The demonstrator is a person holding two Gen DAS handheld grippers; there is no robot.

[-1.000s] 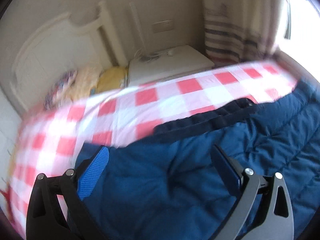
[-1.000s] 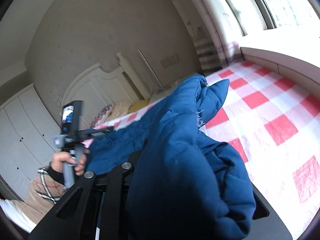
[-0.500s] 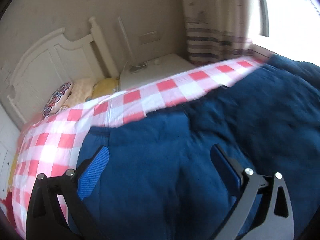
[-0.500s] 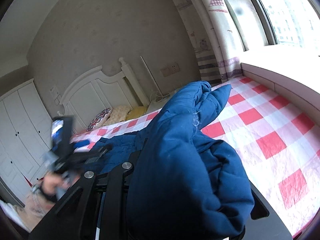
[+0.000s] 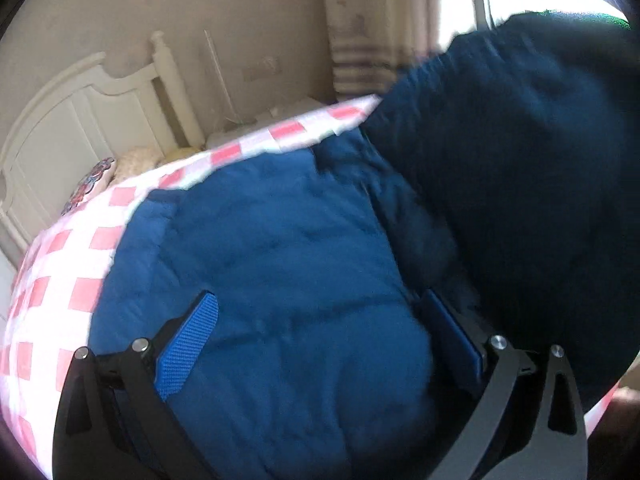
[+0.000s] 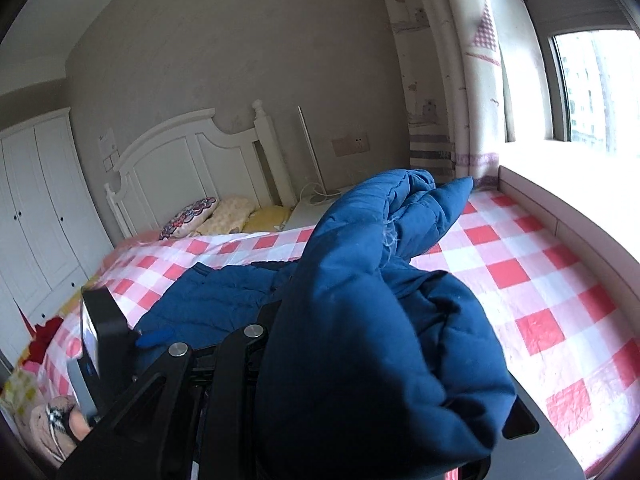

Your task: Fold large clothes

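A large blue padded jacket (image 5: 288, 248) lies on the red-and-white checked bed (image 5: 60, 280). My left gripper (image 5: 320, 336) is open just above it, blue pads (image 5: 188, 344) wide apart, jacket filling between them. A lifted dark fold of the jacket (image 5: 540, 184) hangs at the right. In the right wrist view my right gripper (image 6: 352, 360) is shut on a bunched part of the jacket (image 6: 372, 320), held above the bed (image 6: 540, 280); its fingertips are hidden by fabric. The left gripper's body (image 6: 100, 332) shows at lower left.
A white headboard (image 6: 188, 160) and pillows (image 6: 224, 216) stand at the bed's far end, with a white bedside table (image 6: 308, 212) next to it. A curtain (image 6: 452, 80) and window ledge (image 6: 580, 184) run along the right. White wardrobes (image 6: 36, 208) are at left.
My left gripper has moved in closer over the jacket's body. My right gripper has carried the lifted fold leftward, so it now looms in the left wrist view.
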